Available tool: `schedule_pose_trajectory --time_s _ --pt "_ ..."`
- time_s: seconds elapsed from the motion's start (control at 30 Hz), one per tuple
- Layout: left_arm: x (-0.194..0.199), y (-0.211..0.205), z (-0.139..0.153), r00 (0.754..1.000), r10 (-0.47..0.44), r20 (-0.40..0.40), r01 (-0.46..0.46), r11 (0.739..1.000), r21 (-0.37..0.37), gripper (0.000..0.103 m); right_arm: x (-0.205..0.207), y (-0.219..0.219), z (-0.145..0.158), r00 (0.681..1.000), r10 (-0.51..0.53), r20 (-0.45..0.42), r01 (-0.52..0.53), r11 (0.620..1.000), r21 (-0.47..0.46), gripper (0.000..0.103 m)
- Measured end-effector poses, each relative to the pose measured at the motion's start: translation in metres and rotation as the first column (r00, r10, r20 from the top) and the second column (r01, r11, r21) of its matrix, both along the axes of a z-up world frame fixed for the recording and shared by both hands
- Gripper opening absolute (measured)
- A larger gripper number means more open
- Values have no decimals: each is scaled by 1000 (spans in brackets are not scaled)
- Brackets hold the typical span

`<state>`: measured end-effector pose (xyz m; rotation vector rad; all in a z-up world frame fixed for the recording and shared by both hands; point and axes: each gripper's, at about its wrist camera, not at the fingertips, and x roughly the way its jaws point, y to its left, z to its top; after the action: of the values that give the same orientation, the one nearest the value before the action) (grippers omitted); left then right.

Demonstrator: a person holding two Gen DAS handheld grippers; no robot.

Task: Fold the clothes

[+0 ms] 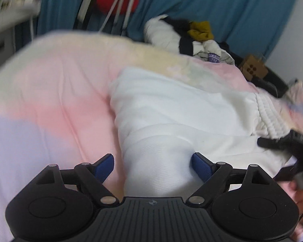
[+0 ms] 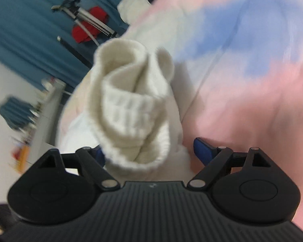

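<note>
Nearest my left gripper (image 1: 153, 166), the blue pads (image 1: 201, 166) stood spread apart, with a bunched run of the white garment (image 1: 171, 111) passing between them; the right-hand pad touched the cloth, the left-hand one stood clear of it, so I read the tongs as parted and not clamped. My right gripper (image 2: 151, 152) was also spread wide, yet the ribbed cuff (image 2: 135, 100) rose straight up from between its pads; whether any cloth was pinched lower down I could not tell, since the cuff hid the left pad. I judged the fabric light, soft and limp, apt to sag and slide off a shallow pinch, so the thick knitted ribbing or a hem looked like the surest place to grip. The garment was cream-white, smooth in the body with chunky ribbed trim, partly doubled over itself and lying on the pink, white and blue quilt (image 1: 50, 100) that covered the bed. In the left wrist view my other tool showed as a dark shape at the right edge, near the ribbed trim (image 1: 266, 111). Farther off lay a heap of clothes (image 1: 192, 38), then a teal curtain (image 1: 232, 6) with a red item (image 1: 105, 0) against it.
</note>
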<state>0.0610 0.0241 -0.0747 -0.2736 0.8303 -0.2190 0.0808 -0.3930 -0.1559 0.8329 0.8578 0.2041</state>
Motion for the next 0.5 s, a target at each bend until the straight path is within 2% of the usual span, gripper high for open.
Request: schedule_pose_trajectory --time_s 0.13,0.17,0.27,0.4,0.43,0.47,0.5 --pt "1 12 -5 999 14 -39 -16 998 -67 87 0 4 2 1000 13 20 -13 1000 -13 86" --pt "1 16 -6 999 19 -50 -24 995 -98 86 -2 5 4 999 15 28 -15 1000 -19 77" --pt "4 30 -12 995 38 -90 -55 977 -204 86 -9 11 19 997 28 69 -24 998 -51 65" --pt "13 41 -28 989 30 -144 -74 948 -309 89 -11 11 18 996 26 81 -22 998 -55 64" --pt "15 42 -30 990 29 -141 -73 945 -319 87 -9 10 15 998 15 69 -12 999 -44 65" --pt "14 41 -28 991 27 -129 -66 947 -313 76 -7 9 11 998 4 56 -3 999 -33 65" --pt "13 40 -26 993 24 -115 -58 952 -301 71 -6 9 11 999 0 55 2 1000 -31 65"
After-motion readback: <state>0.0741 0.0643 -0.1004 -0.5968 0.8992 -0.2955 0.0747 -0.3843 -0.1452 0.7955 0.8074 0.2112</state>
